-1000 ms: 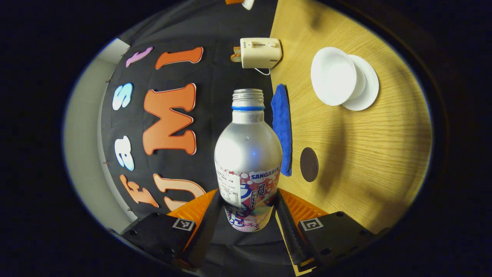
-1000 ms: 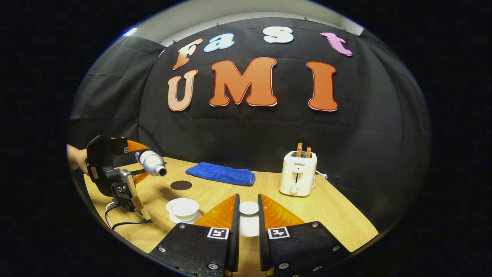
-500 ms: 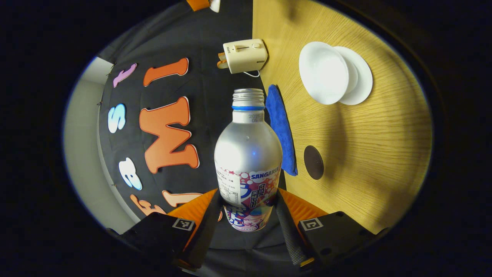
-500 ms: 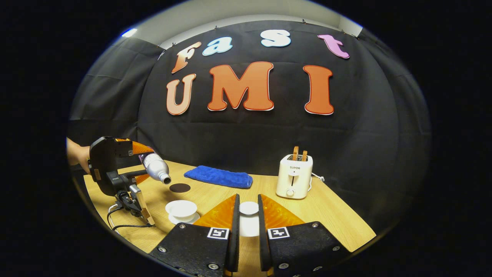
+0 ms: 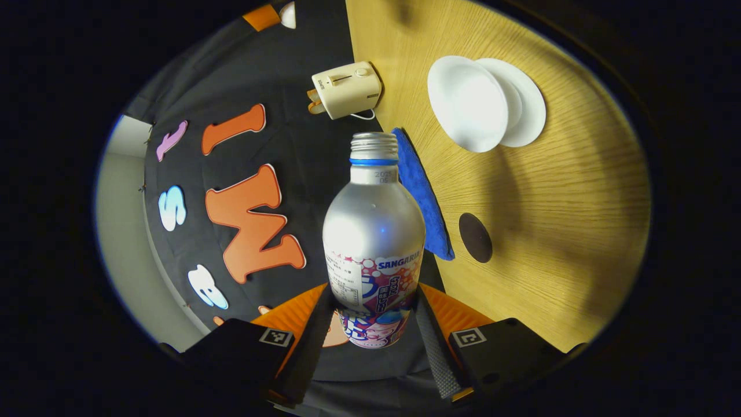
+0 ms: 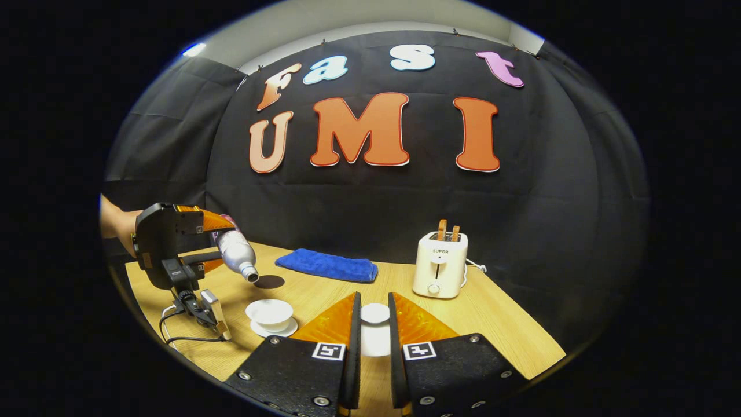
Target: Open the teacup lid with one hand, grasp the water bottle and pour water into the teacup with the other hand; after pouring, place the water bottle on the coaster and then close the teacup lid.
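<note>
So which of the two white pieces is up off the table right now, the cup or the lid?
The lid, pinched in the right hand-held gripper. The teacup sits open on its saucer on the table.

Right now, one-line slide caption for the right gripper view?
Left claw tips silver metal bottle toward white teacup; right claw holds white lid.

Left tongs (image 5: 370,324) clamped, tipped mouth-down, hand (image 6: 116,229) behind; right tongs (image 6: 371,324) clamped, level.

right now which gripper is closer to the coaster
Left. The left gripper holds the water bottle tilted just in front of the coaster, mouth almost over it. The right gripper, holding the lid, sits farther off, toward the table's near edge.
</note>
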### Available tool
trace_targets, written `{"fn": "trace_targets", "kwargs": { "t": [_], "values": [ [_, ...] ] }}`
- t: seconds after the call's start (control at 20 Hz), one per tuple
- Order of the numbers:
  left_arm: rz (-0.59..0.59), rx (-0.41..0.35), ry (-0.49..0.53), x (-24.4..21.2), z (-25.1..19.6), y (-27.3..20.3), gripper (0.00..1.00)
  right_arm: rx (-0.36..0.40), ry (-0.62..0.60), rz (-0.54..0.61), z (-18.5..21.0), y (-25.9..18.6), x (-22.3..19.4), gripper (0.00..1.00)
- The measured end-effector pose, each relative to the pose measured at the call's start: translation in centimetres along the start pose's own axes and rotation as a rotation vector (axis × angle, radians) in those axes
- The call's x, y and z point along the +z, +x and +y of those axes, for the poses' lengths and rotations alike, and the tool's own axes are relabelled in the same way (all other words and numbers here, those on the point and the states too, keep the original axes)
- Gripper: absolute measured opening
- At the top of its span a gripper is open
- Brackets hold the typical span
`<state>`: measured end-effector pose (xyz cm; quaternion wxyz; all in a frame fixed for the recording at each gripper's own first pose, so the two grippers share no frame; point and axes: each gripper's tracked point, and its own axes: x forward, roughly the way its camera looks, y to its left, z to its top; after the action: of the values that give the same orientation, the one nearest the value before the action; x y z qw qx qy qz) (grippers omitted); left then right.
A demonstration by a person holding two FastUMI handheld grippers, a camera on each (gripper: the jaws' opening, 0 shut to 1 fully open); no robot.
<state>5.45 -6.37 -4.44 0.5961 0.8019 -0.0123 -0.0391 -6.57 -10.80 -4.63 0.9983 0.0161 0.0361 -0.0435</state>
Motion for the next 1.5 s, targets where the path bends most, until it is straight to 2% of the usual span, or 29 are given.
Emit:
{"fn": "trace_targets", "kwargs": {
  "t": [0.45, 0.85, 1.0, 1.2, 1.5],
  "values": [
    [0.001, 0.009, 0.082, -0.5, 0.9, 0.4, 0.84, 0.012, -0.012, -0.009, 0.4, -0.3, 0.3, 0.22],
    [0.007, 0.059, 0.16, -1.0, 2.6, 0.8, 0.82, 0.024, -0.012, -0.015, 0.7, -0.1, 0.6, 0.22],
    [0.005, 0.075, 0.175, -0.8, 2.8, 0.8, 0.86, 0.029, -0.009, -0.017, 0.9, 0.0, 0.6, 0.22],
    [-0.001, 0.087, 0.205, -0.9, 3.2, 1.0, 0.82, 0.025, 0.002, -0.025, 0.7, 0.0, 0.8, 0.22],
    [-0.014, 0.099, 0.248, -0.3, 3.1, 1.3, 0.83, 0.022, 0.011, -0.02, 0.4, 0.3, 0.6, 0.22]
  ]
}}
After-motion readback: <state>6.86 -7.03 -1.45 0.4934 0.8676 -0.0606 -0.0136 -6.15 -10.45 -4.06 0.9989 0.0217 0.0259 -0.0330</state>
